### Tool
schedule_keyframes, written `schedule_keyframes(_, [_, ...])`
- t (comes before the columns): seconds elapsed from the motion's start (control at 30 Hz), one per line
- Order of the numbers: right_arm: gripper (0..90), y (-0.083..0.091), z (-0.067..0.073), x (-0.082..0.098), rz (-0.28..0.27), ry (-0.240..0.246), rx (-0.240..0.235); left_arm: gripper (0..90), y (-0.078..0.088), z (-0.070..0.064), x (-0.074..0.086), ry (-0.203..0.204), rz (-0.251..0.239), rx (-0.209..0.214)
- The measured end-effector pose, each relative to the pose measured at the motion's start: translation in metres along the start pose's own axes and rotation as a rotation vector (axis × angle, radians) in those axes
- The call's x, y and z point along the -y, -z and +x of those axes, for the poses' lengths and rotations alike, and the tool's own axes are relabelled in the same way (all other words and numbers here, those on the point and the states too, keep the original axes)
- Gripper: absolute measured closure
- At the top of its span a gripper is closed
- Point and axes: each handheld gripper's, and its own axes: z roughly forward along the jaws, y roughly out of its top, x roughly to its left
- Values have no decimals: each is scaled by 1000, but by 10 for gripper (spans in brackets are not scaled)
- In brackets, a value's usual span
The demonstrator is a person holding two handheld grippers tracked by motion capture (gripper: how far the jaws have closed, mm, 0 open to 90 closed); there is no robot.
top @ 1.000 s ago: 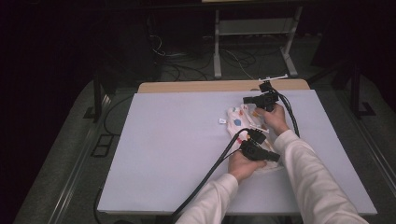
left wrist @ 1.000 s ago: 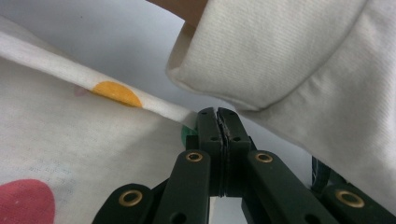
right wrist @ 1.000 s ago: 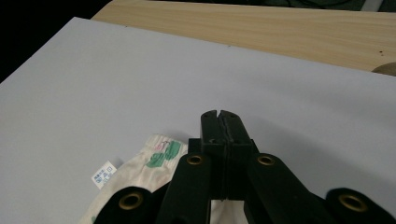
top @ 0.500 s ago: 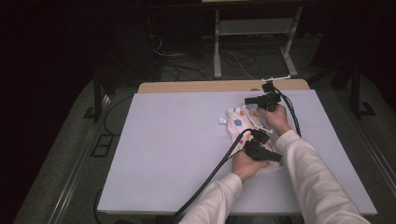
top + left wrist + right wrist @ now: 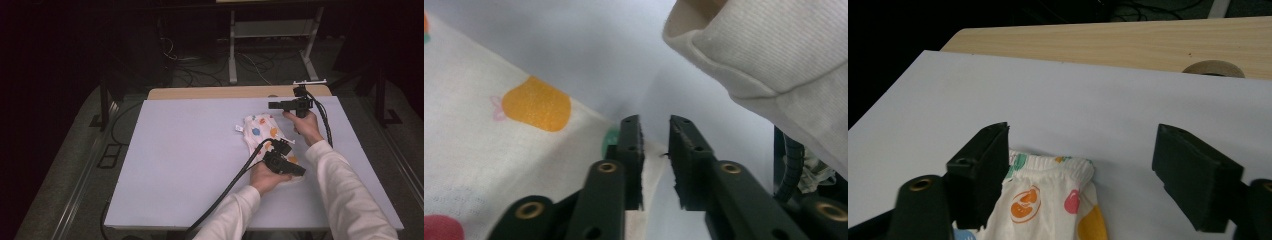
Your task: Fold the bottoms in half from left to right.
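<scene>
A white cloth (image 5: 261,134) printed with coloured fruit lies flat on the white table (image 5: 190,165), right of centre. My left gripper (image 5: 299,170) rests low over the cloth's near end. In the left gripper view its jaws (image 5: 656,160) have just been opening and stand a narrow gap apart, with the cloth's edge (image 5: 524,150) under them and no pad pressing on it. My right gripper (image 5: 275,105) hovers by the cloth's far end. Its jaws (image 5: 1083,145) have just been opening and stand wide apart above the elastic hem (image 5: 1053,167), holding nothing.
A bare wooden strip (image 5: 220,93) with a round hole (image 5: 1213,68) runs along the table's far edge. Black cables (image 5: 225,192) trail from both grippers toward the near edge. A white-sleeved right forearm (image 5: 345,195) crosses the near right of the table. A metal stand (image 5: 270,30) and floor cables lie beyond.
The right gripper has let go of the cloth's far end, opened wide and drifted a little to the right. The left gripper's jaws have parted slightly; that hand has stayed put.
</scene>
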Motion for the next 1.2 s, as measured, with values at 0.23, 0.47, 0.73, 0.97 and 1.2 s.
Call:
schedule_keyframes(0.23, [65,9,7,4,-10,57,-23,453,6,-6,-1,-53,5,-24])
schedule_keyframes(0.47, [0,21,16,6,-19,108,-9,298,15,-9,-2,-98,34,-89])
schedule_keyframes(0.73, [0,30,19,11,-25,119,-19,137,28,-12,-6,-106,9,-95])
schedule_keyframes(0.97, [0,40,22,13,-38,123,-23,59,43,-11,-9,-122,-21,-114])
schedule_keyframes(1.2, [0,44,22,22,-36,119,-33,0,61,-4,-9,-121,-36,-182])
